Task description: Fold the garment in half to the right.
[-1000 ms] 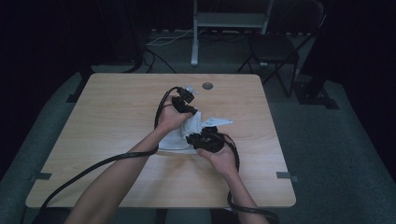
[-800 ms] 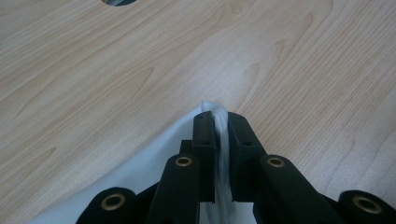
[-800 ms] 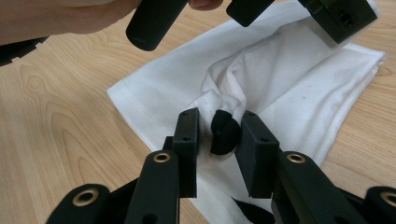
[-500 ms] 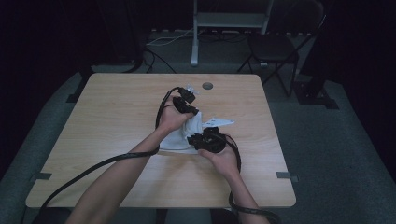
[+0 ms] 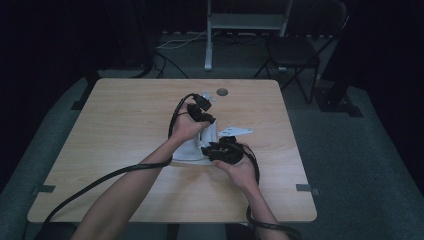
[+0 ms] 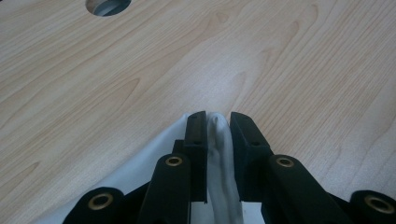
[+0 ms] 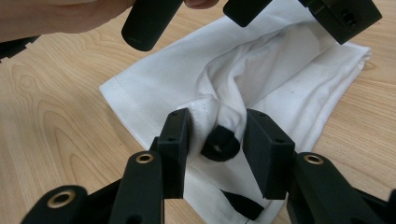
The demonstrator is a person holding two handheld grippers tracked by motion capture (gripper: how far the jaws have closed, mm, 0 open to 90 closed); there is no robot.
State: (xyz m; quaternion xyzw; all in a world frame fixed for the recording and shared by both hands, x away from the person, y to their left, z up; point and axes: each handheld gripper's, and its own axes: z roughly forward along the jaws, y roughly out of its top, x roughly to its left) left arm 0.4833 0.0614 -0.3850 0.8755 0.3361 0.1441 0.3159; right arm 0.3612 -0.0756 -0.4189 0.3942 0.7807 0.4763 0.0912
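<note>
A: Where did the white folded cotton cloth lie?

B: It lay on the pale wooden table, about the middle of it, a little toward the near edge. Both hands were over it.

A: And the left gripper?

B: Its black jaws had just been opening. A bunched fold of the cloth stood between them; it lay against the left jaw, with a thin gap to the other jaw.

A: The right gripper?

B: Its jaws also had just been opening. They stood apart around a raised fold with a small black loop, and the pads were not pressing on it.
</note>
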